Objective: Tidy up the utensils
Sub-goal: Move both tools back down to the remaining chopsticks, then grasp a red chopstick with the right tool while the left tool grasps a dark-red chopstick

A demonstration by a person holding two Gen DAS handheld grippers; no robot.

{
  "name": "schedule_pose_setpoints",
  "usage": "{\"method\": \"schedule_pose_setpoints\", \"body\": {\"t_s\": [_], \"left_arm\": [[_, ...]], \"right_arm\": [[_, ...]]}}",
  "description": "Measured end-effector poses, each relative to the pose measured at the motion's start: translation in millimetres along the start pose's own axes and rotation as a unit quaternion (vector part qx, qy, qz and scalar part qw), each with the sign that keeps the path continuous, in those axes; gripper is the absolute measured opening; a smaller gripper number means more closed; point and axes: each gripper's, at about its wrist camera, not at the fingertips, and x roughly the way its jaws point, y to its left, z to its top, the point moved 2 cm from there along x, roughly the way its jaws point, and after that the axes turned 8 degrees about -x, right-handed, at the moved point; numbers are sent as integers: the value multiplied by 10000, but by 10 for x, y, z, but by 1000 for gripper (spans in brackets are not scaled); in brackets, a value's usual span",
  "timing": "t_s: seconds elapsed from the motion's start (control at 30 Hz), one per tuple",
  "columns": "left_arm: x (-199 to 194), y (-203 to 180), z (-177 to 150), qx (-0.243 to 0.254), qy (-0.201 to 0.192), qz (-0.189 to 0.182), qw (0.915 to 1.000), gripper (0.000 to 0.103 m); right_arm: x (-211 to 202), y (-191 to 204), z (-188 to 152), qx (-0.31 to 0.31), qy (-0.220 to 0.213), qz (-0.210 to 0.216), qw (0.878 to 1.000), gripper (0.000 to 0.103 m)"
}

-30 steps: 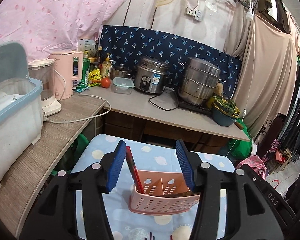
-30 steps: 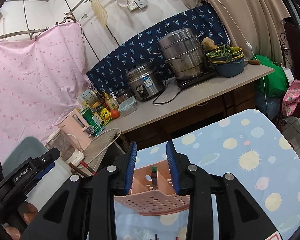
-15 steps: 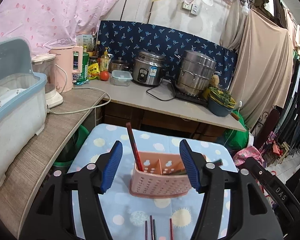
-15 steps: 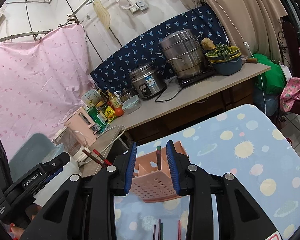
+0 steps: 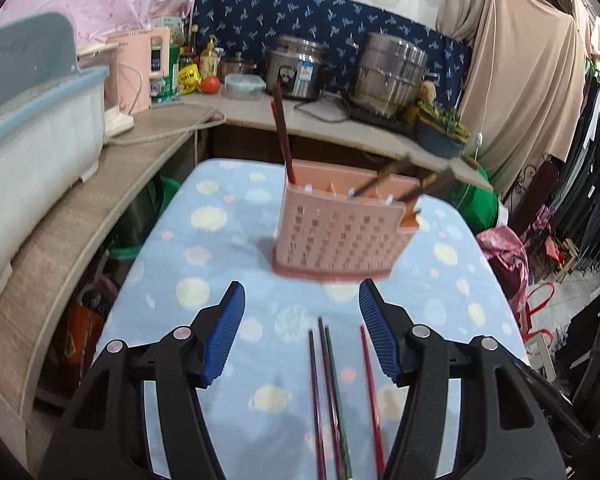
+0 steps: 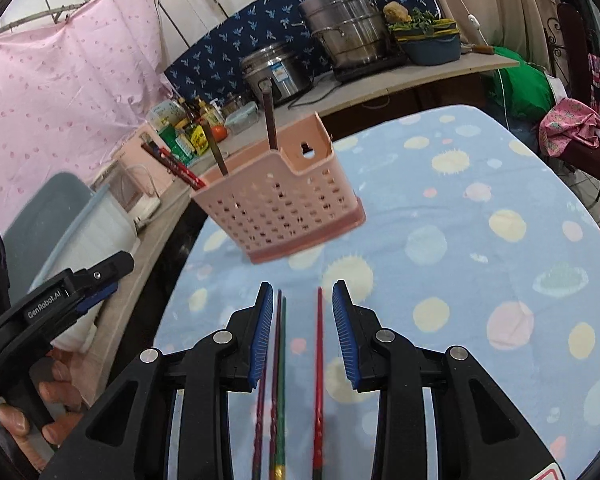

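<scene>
Holder: the pink utensil holder stands upright on the desk, under its blue spotted cloth, beyond both tools.
Already sorted: several chopsticks lean out of its compartments — one dark red stick at the left end, others angled out to the right.
Left to do: three loose chopsticks lie side by side on the cloth, two touching and a red one just apart; by my reading the job is past halfway.
Left tool: released, jaws wide, nothing between the pads, hanging above the near ends of the loose sticks.
Right tool: also released and empty, jaws straddling the three sticks from above — whether it touches the cloth cannot be told.
Change from half a second ago: both tools have drawn back from the holder, which then sat between their fingers, and the stick the right tool held is now standing in the holder.
</scene>
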Motion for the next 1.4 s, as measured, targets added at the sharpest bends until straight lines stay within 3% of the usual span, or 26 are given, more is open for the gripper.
{"method": "schedule_pose_setpoints", "body": {"t_s": [0.27, 0.6, 0.83, 1.17, 1.4], "left_arm": [[128, 118, -561, 252, 514, 247, 9981, 56], [237, 292, -1078, 288, 1036, 406, 9934, 56], [215, 380, -1271, 232, 1162, 440, 9920, 56], [169, 326, -1456, 354, 1216, 383, 9912, 61], [173, 242, -1569, 504, 1335, 281, 9894, 61]], "right_arm": [[93, 50, -579, -224, 593, -63, 9980, 31], [152, 220, -964, -711, 908, -235, 9930, 31], [186, 302, -1120, -950, 1034, -282, 9897, 28], [229, 310, -1252, -1047, 1165, -353, 9870, 10], [204, 285, -1274, -1048, 1090, -400, 9877, 7]]}}
